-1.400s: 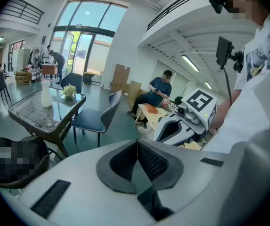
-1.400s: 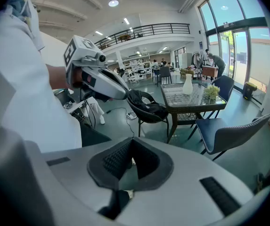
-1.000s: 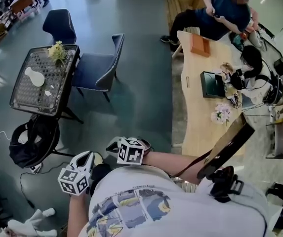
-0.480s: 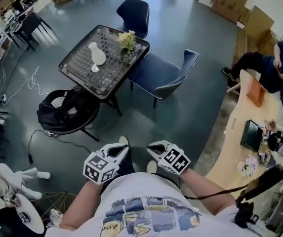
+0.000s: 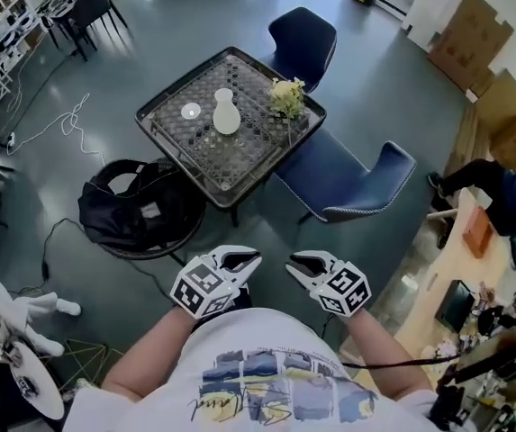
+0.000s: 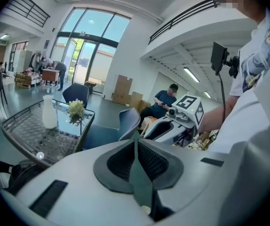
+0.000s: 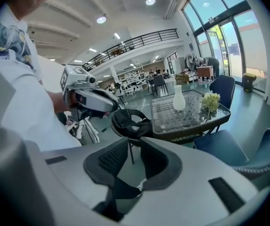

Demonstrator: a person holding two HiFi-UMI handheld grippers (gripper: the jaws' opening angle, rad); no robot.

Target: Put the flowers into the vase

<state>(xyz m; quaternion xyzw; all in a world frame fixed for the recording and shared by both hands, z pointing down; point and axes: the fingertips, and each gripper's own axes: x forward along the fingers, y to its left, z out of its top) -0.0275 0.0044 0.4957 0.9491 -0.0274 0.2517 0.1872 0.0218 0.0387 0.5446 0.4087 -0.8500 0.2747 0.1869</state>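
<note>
A white vase (image 5: 226,113) stands upright on the dark mesh table (image 5: 176,138), and a bunch of pale yellow flowers (image 5: 286,97) lies near the table's right corner. Both grippers are held close to my body, well short of the table and pointing toward it. My left gripper (image 5: 248,259) is shut with nothing in it; its pads meet in the left gripper view (image 6: 135,138). My right gripper (image 5: 295,263) has just been opening: a narrow gap shows in the right gripper view (image 7: 134,144), with nothing between the pads. The vase (image 7: 178,98) and flowers (image 7: 210,100) appear far ahead.
Two blue chairs (image 5: 303,36) (image 5: 352,183) stand at the table's far and right sides. A black bag (image 5: 136,214) rests on a round seat left of me, with a cable (image 5: 68,120) on the floor. A small white disc (image 5: 191,111) lies by the vase. A wooden desk (image 5: 460,268) stands right.
The view has swung round, bringing the mesh table from the upper left to straight ahead. Both grippers have come forward side by side and now point at it.
</note>
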